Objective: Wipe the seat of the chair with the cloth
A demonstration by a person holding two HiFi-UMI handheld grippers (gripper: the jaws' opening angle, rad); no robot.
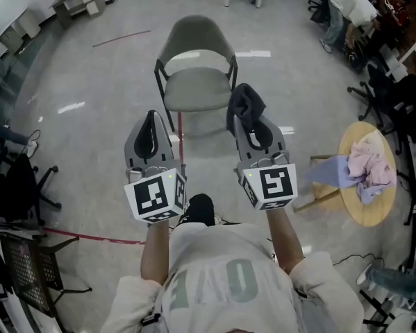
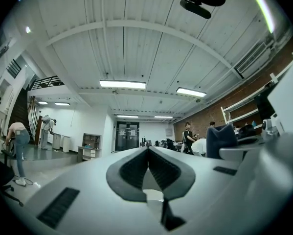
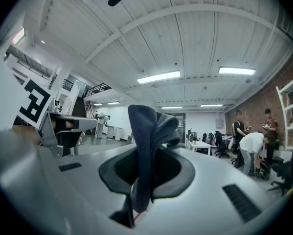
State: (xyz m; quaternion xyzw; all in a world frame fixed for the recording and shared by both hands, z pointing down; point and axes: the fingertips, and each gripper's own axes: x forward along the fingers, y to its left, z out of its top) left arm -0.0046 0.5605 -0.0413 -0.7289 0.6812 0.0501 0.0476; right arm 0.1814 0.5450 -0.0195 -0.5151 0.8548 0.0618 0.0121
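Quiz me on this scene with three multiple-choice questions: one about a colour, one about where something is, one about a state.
1. What colour is the chair seat? A red; B grey; C yellow.
2. Where is the dark cloth? A in the right tongs; B on the chair seat; C over the chair back.
3. How are the left tongs? A wide open; B shut on a cup; C shut, empty.

Answers: 1 B, the head view shows a grey seat. 2 A, the cloth sticks up from between those tongs. 3 C, they meet with nothing between.
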